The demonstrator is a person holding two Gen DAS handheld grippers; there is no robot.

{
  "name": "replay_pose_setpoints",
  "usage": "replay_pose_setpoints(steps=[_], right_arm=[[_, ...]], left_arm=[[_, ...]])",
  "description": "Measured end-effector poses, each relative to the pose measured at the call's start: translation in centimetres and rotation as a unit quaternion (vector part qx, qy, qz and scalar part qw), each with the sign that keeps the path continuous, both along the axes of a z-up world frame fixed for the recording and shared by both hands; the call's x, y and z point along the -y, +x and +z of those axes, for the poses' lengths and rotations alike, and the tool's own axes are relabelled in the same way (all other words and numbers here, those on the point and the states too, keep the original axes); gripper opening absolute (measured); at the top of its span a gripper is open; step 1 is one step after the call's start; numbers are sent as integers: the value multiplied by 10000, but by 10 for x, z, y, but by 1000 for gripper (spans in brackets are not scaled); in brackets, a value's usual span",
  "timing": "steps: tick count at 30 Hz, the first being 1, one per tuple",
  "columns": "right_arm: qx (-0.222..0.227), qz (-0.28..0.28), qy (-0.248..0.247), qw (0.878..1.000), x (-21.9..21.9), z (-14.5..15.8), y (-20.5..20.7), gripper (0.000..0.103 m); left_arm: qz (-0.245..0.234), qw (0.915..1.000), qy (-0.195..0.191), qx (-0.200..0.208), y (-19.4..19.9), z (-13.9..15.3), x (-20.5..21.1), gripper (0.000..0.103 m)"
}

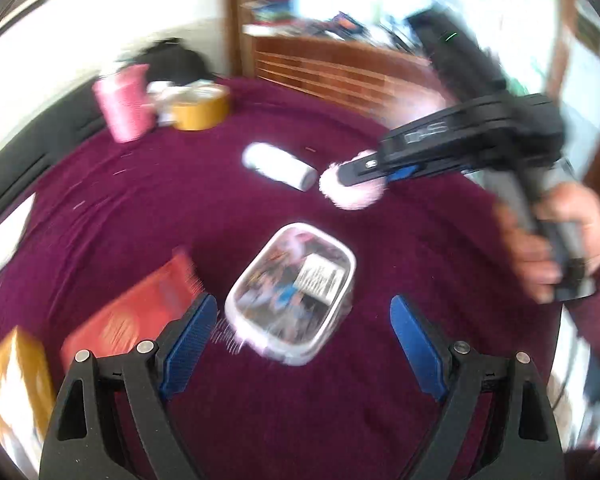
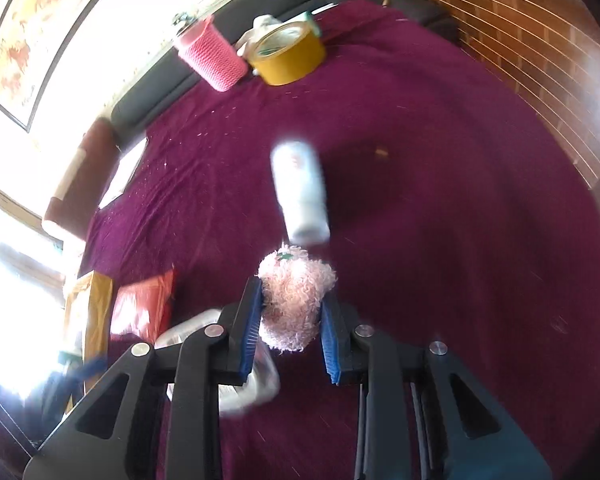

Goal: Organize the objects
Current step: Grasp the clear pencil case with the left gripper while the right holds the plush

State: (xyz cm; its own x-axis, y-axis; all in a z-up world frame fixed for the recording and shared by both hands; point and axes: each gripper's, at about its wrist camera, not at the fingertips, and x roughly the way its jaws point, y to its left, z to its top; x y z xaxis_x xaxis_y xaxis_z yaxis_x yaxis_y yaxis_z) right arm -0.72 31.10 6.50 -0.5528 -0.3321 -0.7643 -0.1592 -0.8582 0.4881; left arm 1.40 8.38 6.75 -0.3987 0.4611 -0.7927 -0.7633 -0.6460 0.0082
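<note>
My right gripper (image 2: 290, 298) is shut on a pink fluffy toy (image 2: 296, 300) and holds it above the maroon cloth (image 2: 440, 220). In the left wrist view the toy (image 1: 350, 190) sits at the tip of the right gripper (image 1: 360, 172), just right of a white bottle (image 1: 280, 166) lying on its side. The bottle (image 2: 300, 190) lies just beyond the toy. My left gripper (image 1: 304, 312) is open, its fingers either side of a clear lidded container (image 1: 292, 292) full of small items.
A pink cup (image 1: 124, 104) and a yellow tape roll (image 1: 198, 110) stand at the far edge. A red packet (image 1: 136, 316) and an orange box (image 1: 12, 384) lie at the left. A wooden cabinet (image 1: 340, 72) stands behind the table.
</note>
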Motion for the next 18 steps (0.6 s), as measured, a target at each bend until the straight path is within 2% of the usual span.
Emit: replay_pose_setpoints(steps=[2,4,7,10,11,12,13,14,15,18], right_arm=[[-17,-46,-83,10000,-7,-2,8,24],[-77,-80,-255,9996,-13,-4,17,24],[-179,-72,-353,9992,-18,-4,27,24],[-209,-52,-434,9988,-17,-6,29,24],[-217,-46,-453,9987,-17,-6,29,24],[-231,-43,-438,9988,-16,-6,30,24],[-245,-50,-418,9988,-15,-6,31,24],[-266,-58,-409,9988,-13,-5,31,24],[-292,-54,-414,9987,-11,-4,36,24],[-318,-22,-365,9988,-5,-2,40,24]], left_arm=[[-310,9988,-352,147,-16,-13,-20,84],[-380,9974,-542,288,-27,-24,-33,85],[-370,9961,-798,30,-26,-36,-49,90],[-244,9918,-1187,-403,-15,-47,-59,88],[-210,9891,-1331,-601,-10,-49,-61,84],[-142,9879,-1366,-716,-9,-48,-61,66],[-75,9884,-1314,-764,-9,-44,-59,57],[38,9916,-1099,-688,-11,-36,-54,51],[140,9937,-930,-617,-13,-29,-50,40],[402,9945,-767,-582,-17,-16,-37,20]])
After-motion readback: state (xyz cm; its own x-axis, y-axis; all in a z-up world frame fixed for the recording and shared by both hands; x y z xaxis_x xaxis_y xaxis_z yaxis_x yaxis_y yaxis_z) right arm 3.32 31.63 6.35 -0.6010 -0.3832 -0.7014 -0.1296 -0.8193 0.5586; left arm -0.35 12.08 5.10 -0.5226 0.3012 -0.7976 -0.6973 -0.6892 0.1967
